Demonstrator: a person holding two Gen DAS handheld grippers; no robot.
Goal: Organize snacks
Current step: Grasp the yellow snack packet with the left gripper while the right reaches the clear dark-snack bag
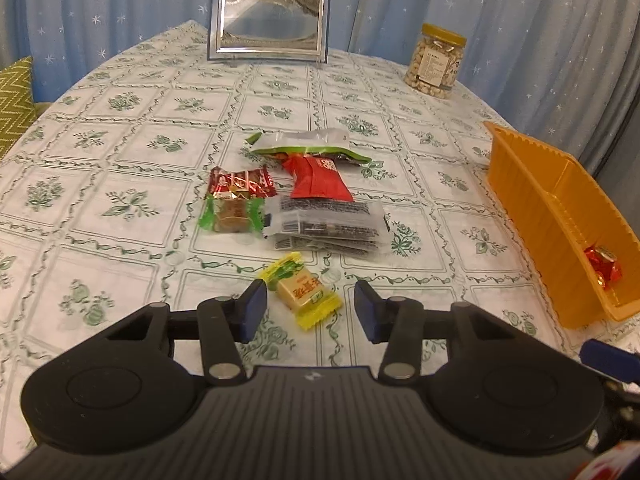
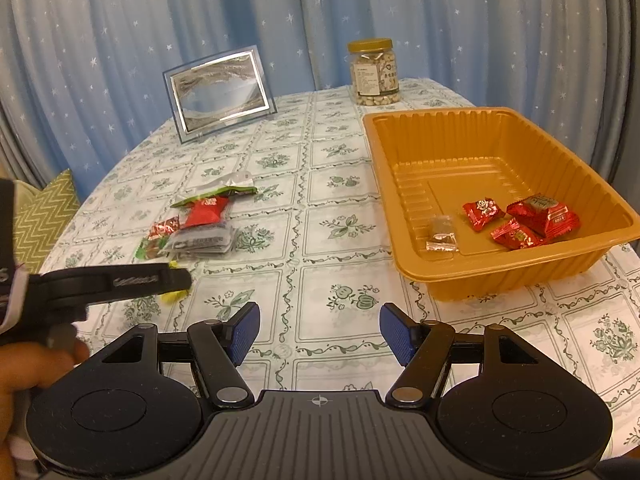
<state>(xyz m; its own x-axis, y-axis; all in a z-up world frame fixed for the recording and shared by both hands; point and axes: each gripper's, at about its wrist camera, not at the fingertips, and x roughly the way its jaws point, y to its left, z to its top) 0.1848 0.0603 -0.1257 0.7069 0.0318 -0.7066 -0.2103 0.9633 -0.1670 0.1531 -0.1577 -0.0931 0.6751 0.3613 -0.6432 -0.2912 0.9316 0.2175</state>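
- The yellow candy (image 1: 301,290) lies on the worktop (image 1: 120,208), nearest of the loose snacks, just ahead of the left hand-held gripper (image 1: 310,310) and between the lines of its two fingers.
- It looks light and small, a firm block in a crinkly wrapper with loose, slippery twisted ends; the block in the middle is the better place to pinch, across its short sides.
- The left hand-held gripper's jaws stand apart, pads clear of the candy, nothing held.
- Beyond it sits a cluster of five packets: a green candy (image 1: 232,216), a dark red candy (image 1: 242,182), a clear flat pack (image 1: 328,226), a red pouch (image 1: 318,178) and a green-edged pouch (image 1: 304,146). All look soft and light; the flat ones may need lifting by an edge.
- To the right, the orange tray (image 2: 472,276) holds four pieces: three red candies (image 2: 520,220) and one small clear packet (image 2: 441,234).
- The right hand-held gripper (image 2: 320,330) hangs over bare worktop near the tray, jaws apart, empty.
- At the far edge stand one nut jar (image 2: 374,72) and one picture frame (image 2: 220,92).
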